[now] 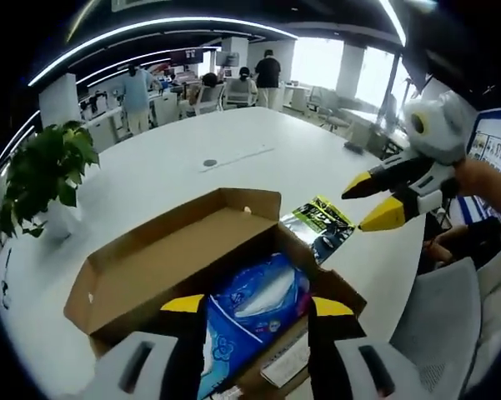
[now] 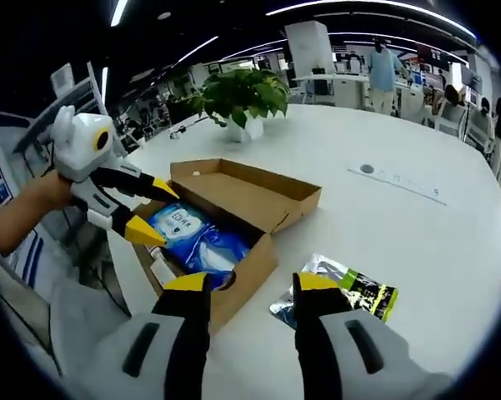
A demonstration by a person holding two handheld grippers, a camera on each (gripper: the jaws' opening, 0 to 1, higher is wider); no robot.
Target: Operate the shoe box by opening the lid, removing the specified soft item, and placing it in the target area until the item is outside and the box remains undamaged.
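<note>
The box [image 2: 233, 217] sits near the table [image 2: 383, 217] edge with its lid [image 2: 258, 187] open. A blue pack [image 2: 196, 237] lies inside it. The left tongs [image 2: 146, 212] are open, hold nothing, and hang over the pack. The right tongs [image 2: 246, 287] are open too and hold nothing, just by the box's side. A shiny packet [image 2: 342, 292] lies on the table beside the box. The blue pack looks soft, light and slippery. Pinch its top edge, not the middle, and lift slowly so the box stays safe.

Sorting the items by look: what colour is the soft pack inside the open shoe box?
Blue with white; the soft pack shows best in the right gripper view.
</note>
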